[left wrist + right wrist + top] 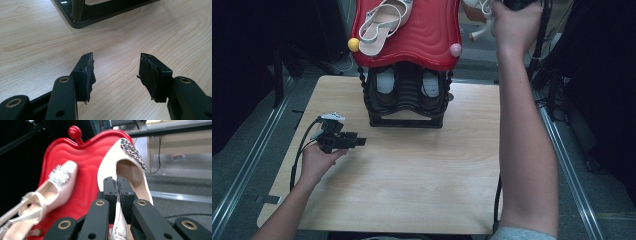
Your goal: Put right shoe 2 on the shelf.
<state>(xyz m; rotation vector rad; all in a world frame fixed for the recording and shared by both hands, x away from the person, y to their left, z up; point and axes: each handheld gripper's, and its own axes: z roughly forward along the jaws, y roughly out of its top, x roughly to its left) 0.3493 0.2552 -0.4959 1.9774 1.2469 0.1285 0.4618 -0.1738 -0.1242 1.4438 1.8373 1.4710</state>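
Note:
A red wavy shelf (pixel 422 35) tops a black shoe rack (pixel 407 95) at the table's far side. One white strappy shoe (pixel 382 22) lies on the shelf's left half. My right gripper (pixel 518 4) is raised at the shelf's right rear corner. It is shut on the side edge of a second white shoe (pixel 110 162) with a jewelled toe, which hangs just above the red shelf (pixel 85 165). The resting shoe (pixel 57 185) lies to its left. My left gripper (pixel 361 141) rests low over the table, left of the rack, open with nothing between its jaws (pixel 116 62).
The light wooden table (pixel 412 170) spreads in front of the rack. The rack's black base (pixel 82 17) lies just ahead of my left gripper. Yellow (pixel 353 44) and pink (pixel 455 49) knobs mark the shelf's front corners. Metal rails run along both table sides.

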